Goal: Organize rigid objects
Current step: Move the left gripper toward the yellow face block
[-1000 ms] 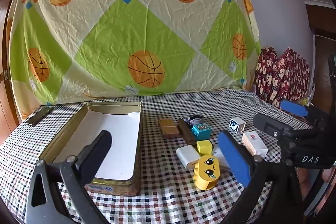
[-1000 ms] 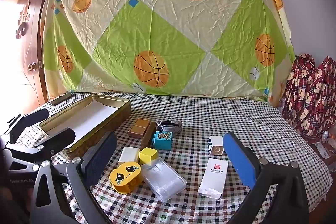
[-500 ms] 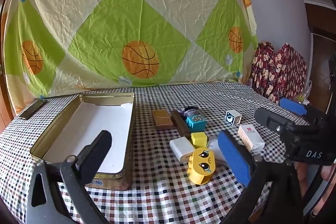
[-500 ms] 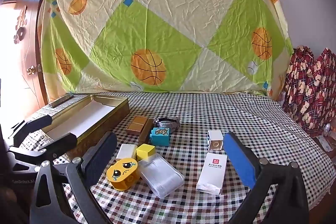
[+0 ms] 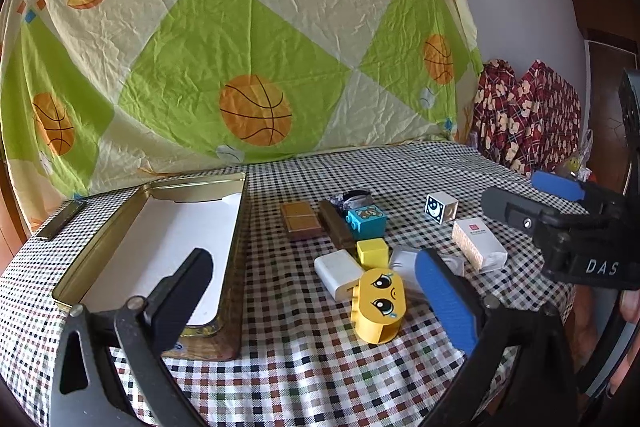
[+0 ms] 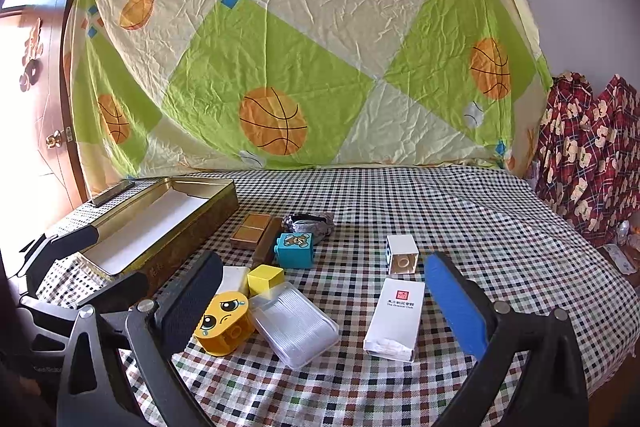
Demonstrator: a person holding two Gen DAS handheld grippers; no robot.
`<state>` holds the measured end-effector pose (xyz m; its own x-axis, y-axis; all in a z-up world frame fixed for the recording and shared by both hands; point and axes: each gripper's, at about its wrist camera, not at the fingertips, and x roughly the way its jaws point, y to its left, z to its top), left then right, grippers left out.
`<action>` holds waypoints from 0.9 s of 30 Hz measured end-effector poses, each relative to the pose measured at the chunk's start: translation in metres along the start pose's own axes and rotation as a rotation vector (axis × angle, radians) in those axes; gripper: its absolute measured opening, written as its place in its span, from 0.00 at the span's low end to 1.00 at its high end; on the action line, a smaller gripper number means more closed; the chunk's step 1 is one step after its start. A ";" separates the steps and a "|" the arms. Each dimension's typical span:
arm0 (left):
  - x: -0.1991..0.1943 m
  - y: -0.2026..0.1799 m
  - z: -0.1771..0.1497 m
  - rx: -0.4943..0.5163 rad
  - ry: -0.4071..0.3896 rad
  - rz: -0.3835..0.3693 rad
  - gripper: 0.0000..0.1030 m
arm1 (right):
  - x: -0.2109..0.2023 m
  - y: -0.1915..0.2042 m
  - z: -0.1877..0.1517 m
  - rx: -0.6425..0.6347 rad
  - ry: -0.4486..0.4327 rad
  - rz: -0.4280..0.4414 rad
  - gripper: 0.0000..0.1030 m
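2 wide-apart grippers (image 5: 312,291) (image 6: 324,291) above blocks (image 6: 294,250)

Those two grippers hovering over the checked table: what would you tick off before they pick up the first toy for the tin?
1. Left gripper open, holding nothing: ok.
2. Right gripper open, holding nothing: ok.
3. Gold tin lid off, with room inside: ok.
4. Yellow face block uncovered from above: ok.
5. Face block clear of neighbours: not ok, the clear plastic box looks to touch it.
6. Block's weight: cannot tell.
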<state>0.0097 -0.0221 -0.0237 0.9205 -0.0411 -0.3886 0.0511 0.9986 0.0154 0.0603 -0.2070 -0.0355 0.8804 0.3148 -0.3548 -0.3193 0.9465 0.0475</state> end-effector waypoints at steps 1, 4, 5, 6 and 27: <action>0.000 0.000 0.000 0.000 0.001 0.000 1.00 | 0.000 -0.001 0.000 0.004 0.001 -0.001 0.99; 0.001 -0.001 0.000 0.000 0.001 -0.002 1.00 | 0.001 -0.005 -0.002 0.016 0.003 -0.003 0.99; 0.001 -0.001 0.000 0.001 0.001 -0.004 1.00 | 0.001 -0.006 -0.003 0.019 0.004 -0.004 0.99; 0.001 -0.001 -0.001 0.001 0.002 -0.004 1.00 | 0.001 -0.007 -0.003 0.023 0.005 -0.005 0.99; 0.020 -0.007 -0.011 0.000 0.051 -0.022 0.99 | 0.009 -0.032 -0.014 0.082 0.036 -0.034 0.99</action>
<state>0.0232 -0.0296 -0.0420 0.8981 -0.0616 -0.4355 0.0713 0.9974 0.0061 0.0738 -0.2350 -0.0532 0.8766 0.2812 -0.3905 -0.2584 0.9597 0.1110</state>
